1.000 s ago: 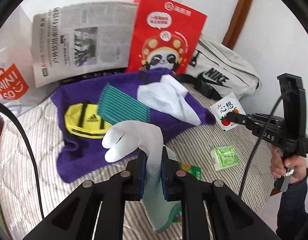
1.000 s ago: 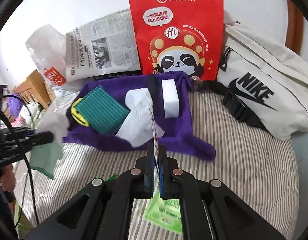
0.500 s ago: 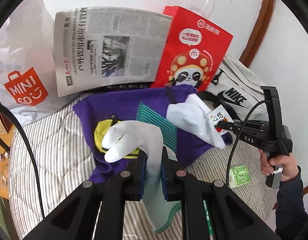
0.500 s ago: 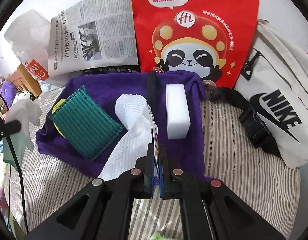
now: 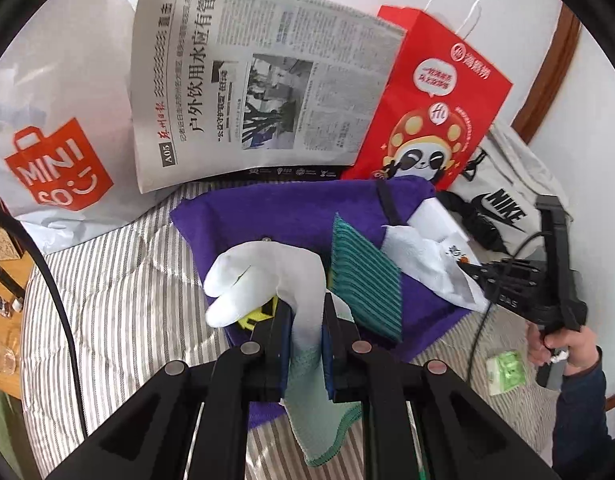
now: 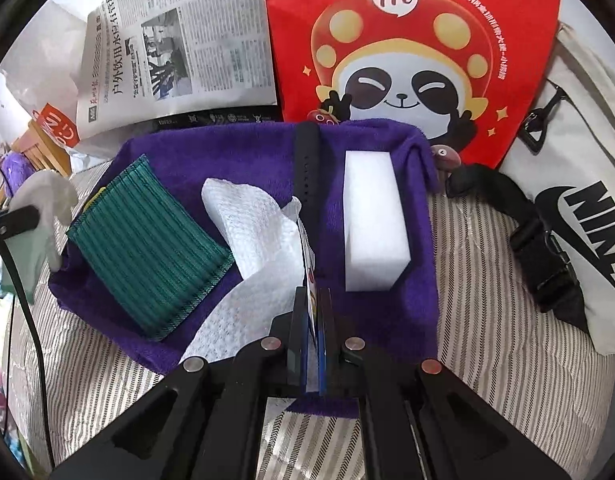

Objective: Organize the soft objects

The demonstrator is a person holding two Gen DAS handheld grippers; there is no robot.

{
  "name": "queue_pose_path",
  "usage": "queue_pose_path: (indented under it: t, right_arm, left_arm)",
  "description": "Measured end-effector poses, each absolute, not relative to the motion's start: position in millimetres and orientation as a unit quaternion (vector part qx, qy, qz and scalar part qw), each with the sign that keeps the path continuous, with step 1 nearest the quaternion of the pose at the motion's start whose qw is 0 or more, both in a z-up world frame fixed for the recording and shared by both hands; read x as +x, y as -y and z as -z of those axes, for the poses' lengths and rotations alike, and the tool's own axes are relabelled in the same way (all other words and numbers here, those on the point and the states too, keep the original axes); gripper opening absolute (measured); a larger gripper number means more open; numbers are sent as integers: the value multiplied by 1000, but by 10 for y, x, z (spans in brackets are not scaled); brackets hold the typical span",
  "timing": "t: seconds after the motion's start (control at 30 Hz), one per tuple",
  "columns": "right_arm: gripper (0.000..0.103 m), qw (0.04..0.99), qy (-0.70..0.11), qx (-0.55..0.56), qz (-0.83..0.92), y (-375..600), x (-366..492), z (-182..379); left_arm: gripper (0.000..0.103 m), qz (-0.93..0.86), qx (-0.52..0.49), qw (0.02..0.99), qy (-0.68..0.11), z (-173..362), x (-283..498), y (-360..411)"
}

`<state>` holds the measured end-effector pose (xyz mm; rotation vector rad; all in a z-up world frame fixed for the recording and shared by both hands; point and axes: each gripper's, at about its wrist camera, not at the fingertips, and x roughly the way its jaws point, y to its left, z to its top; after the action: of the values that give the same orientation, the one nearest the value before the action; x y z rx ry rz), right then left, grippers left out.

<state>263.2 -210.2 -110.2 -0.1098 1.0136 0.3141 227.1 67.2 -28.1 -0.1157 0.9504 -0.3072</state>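
Grippers (image 5: 306,322) (image 6: 313,300) pinch glove (image 5: 263,276) and packet (image 6: 307,248) over sponge-bearing purple towel (image 6: 247,152).

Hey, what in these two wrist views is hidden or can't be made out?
- Yellow pouch, left wrist view: mostly behind the white and green glove.
- Thin printed packet, right wrist view: edge-on in the right gripper; print unreadable.
- Small green packet, left wrist view: too blurred to read.

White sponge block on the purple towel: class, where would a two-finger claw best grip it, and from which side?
Grip the white sponge block across its two long side faces near the middle, coming down from above. It lies flat on the purple towel, its narrow width suits the claw, and both sides stand clear.
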Motion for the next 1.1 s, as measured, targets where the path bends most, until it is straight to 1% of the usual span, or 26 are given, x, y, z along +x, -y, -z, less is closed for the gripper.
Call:
queue_pose_path:
  t: [0.1, 0.2, 0.47, 0.63, 0.73, 0.83, 0.93, 0.97, 1.0, 1.07, 1.1]
  right_arm:
    - [3, 861, -484, -52, -148, 2123, 2653, 1112]
    - [4, 860, -485, -52, -148, 2141, 2682, 1107]
    - [4, 858, -486, -61, -154, 2107, 2702, 1112]
    - [4, 857, -488, -60, -153, 2101, 2713, 1119]
    - [8, 857, -492, -51, -148, 2144, 2726, 1117]
    - [10, 856, -495, -48, -143, 2170, 2734, 1135]
    - [10, 852, -501, -46, -142, 2186, 2699, 1153]
    - [10, 851, -503, -43, -146, 2192, 2678, 1154]
    - [12, 849, -504, -41, -149, 2200, 2660, 1156]
    - [20, 850, -505, -43, -143, 2216, 2626, 1151]
    - [25, 851, -504, -44, -140, 2221, 2611, 1145]
  left_arm:
    - [13, 138, -50, 875, -462, 401, 2387, -684]
    - [13, 145, -80, 868, -469, 511, 2513, -725]
    - [13, 162, -72, 856, -485, 786, 2720, -511]
    - [14, 160, -65, 855, -489, 843, 2720, -461]
    - [14, 164, -68, 849, -497, 861, 2700, -485]
    - [16, 159, -59, 850, -499, 870, 2657, -493]
    - [24, 146, -47, 855, -495, 861, 2613, -499]
    - [25, 146, -45, 856, -494, 859, 2599, -501]
    - [26, 144, -43, 856, -495, 861, 2589, -503]
    - [28, 136, -41, 854, -500, 857, 2568, -512]
    - [29, 136, -42, 853, -502, 854, 2564, -514]
